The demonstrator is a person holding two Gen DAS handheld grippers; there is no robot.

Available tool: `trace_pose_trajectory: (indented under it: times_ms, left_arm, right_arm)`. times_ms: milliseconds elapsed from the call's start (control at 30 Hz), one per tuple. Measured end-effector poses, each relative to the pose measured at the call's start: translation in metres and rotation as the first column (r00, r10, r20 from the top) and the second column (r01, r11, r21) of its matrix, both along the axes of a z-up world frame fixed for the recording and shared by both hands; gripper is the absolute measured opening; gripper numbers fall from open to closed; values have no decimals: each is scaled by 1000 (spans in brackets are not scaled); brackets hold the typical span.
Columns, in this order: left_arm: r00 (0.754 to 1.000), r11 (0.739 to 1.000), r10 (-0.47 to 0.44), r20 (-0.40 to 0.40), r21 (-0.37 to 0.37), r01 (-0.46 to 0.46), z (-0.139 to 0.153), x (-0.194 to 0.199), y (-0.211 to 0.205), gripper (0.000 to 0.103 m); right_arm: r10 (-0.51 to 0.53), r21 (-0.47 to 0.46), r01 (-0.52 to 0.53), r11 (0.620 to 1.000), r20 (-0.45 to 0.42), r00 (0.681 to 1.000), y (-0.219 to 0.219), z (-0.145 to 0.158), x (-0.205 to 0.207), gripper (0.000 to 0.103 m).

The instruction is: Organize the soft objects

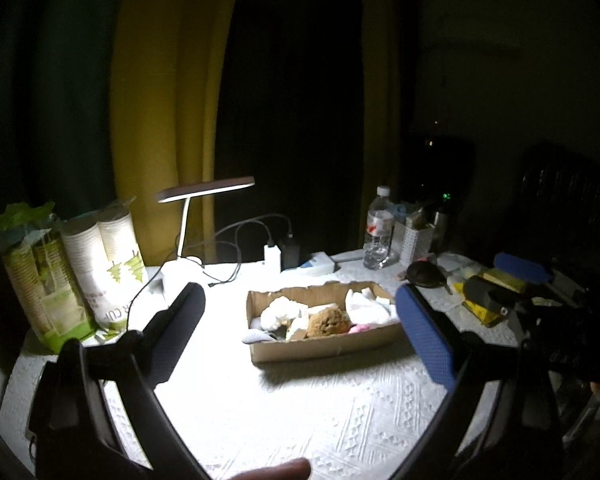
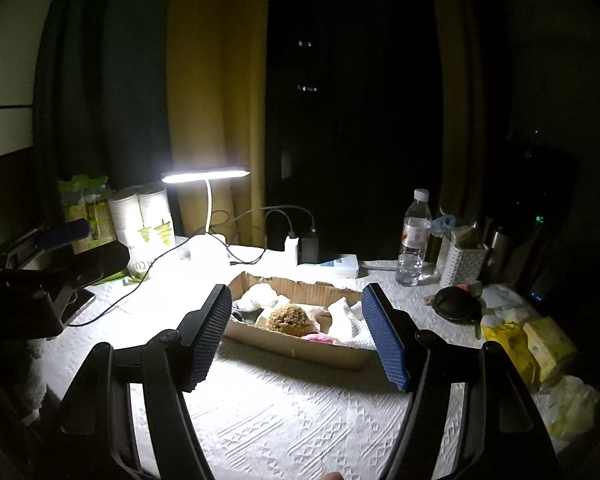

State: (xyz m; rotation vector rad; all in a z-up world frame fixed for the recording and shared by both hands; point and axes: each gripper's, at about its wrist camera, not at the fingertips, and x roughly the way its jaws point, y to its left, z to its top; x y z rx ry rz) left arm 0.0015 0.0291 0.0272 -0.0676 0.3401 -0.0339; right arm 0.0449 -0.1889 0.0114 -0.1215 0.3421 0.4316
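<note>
Left wrist view: the left tool (image 1: 300, 320) hangs above the white patterned table (image 1: 300, 420) with its jaws spread wide and nothing between them. Beyond the fingertips sits a shallow cardboard box (image 1: 324, 348) holding the soft things: a brown sponge (image 1: 328, 321), white cloths (image 1: 370, 306) and something pink (image 1: 360, 328). A lit desk lamp (image 1: 206, 190) stands behind on the left, next to packs of paper cups (image 1: 112, 264). A water bottle (image 1: 378, 236) stands behind the box on the right.

Right wrist view: the right tool (image 2: 296, 332) is likewise wide open and empty, raised over the table (image 2: 300, 412) and aimed at the same box (image 2: 300, 350). The sponge (image 2: 290, 320) lies in the middle of it, white cloths (image 2: 350, 320) to its right, the pink piece (image 2: 318, 338) at the near wall. At the left edge the other tool (image 2: 60, 236) shows dimly. The bottle (image 2: 414, 240) and a white perforated holder (image 2: 462, 264) stand at the right, yellow packets (image 2: 540, 344) nearer.
</note>
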Motion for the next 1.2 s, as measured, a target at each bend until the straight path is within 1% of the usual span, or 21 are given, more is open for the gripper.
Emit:
trace_pose_trajectory:
  times_ms: [167,533,667,1200]
  left_arm:
    - [1000,1000,7,-3,-4,-7,-1,-11,1,97]
    - [999,1000,-16,33,10,15,6,-28,-6,97]
    - [999,1000,-19,41,15,18,8,-31,-7,97]
    - [999,1000,-18,31,7,17,7,-29,-6,97]
  right_arm:
    - [-7,8,7,1000,4,1000,-6,-1,-11,71]
    - [-34,17,34,999,22,999,-18,0,-29,71]
    - [-36,14,36,999,17,999,-18,-2,-28,71]
    - [-31,10,30,999,11,999,-18,-5,-26,71]
